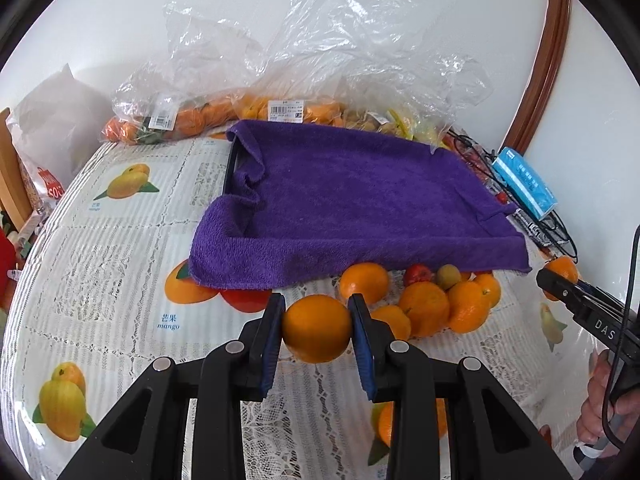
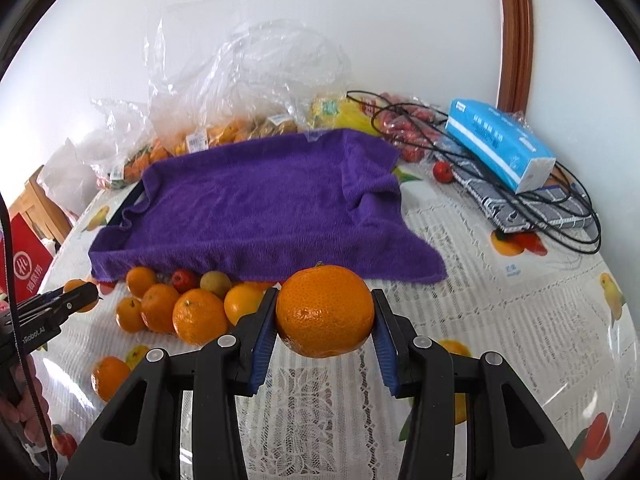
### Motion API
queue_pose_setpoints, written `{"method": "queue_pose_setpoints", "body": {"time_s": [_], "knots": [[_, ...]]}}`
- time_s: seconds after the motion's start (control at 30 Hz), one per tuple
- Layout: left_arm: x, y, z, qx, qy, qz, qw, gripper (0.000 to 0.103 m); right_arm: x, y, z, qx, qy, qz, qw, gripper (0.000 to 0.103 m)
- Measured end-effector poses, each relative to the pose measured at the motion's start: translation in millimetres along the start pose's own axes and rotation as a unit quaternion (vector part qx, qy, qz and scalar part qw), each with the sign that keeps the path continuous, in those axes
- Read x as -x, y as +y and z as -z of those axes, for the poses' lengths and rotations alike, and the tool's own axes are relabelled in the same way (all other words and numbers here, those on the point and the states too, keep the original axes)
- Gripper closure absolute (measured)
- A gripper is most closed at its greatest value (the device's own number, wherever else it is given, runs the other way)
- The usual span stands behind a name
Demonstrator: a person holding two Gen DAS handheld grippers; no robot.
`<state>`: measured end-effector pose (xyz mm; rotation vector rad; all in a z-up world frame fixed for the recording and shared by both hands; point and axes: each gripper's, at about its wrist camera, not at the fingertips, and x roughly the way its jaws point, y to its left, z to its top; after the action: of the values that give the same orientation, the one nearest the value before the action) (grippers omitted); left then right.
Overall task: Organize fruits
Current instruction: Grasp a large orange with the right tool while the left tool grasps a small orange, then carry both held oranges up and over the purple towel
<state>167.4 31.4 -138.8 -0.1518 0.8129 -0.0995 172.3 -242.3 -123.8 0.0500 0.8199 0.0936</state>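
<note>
My left gripper (image 1: 317,322) is shut on a smooth orange (image 1: 317,329), held just above the table in front of the purple towel (image 1: 352,208). My right gripper (image 2: 324,312) is shut on a larger dimpled orange (image 2: 324,310), also in front of the towel (image 2: 260,204). A pile of oranges (image 1: 436,308) with a small red fruit (image 1: 417,274) and a greenish fruit (image 1: 449,276) lies at the towel's near edge; it also shows in the right wrist view (image 2: 188,308). The towel covers a dark tray (image 1: 231,168).
Clear plastic bags of oranges (image 1: 208,114) lie behind the towel by the wall. A blue tissue pack (image 2: 500,148), black cables (image 2: 560,216) and a striped cloth sit at the right. The table has a fruit-print cover (image 1: 100,264). A red box (image 2: 22,264) stands off the left.
</note>
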Motion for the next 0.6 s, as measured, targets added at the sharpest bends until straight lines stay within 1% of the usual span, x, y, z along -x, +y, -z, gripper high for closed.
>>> {"method": "queue_pose_setpoints", "body": {"time_s": [0.3,0.6], "knots": [[13,-9,-18,0.000,-0.014,0.009,0.9999,0.072,10,5,-20,0.000,-0.023,-0.008,1.000,0.059],[12,-11,-51,0.001,-0.038,0.006,0.9993,0.072,4,16,-54,0.009,-0.047,-0.019,0.999,0.059]]}}
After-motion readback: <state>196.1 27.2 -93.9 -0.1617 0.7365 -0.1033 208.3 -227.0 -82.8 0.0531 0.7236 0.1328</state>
